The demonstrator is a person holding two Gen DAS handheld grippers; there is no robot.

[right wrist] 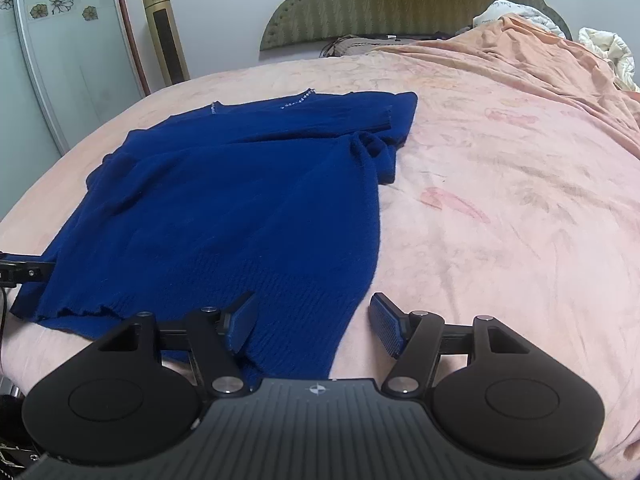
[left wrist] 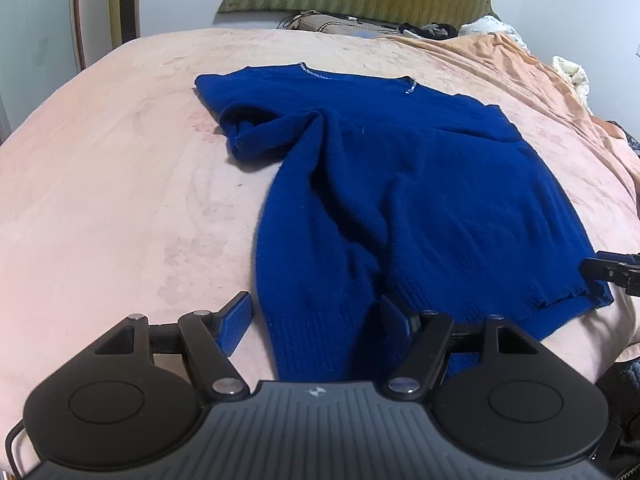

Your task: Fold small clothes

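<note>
A dark blue knit sweater (left wrist: 400,184) lies on the pink bed cover, collar at the far end, both sleeves folded in over the body. It also shows in the right wrist view (right wrist: 240,208). My left gripper (left wrist: 316,320) is open, its fingers either side of the near left hem corner, low over the cloth. My right gripper (right wrist: 312,324) is open, its fingers either side of the near right hem corner. The tip of the right gripper shows at the right edge of the left wrist view (left wrist: 612,272).
The bed's pink cover (right wrist: 500,200) spreads wide to the right. An orange blanket (right wrist: 540,52) and white bedding (right wrist: 612,56) are heaped at the far right. A green headboard (right wrist: 400,0) stands behind. A gold tower fan (right wrist: 164,32) stands by the wall.
</note>
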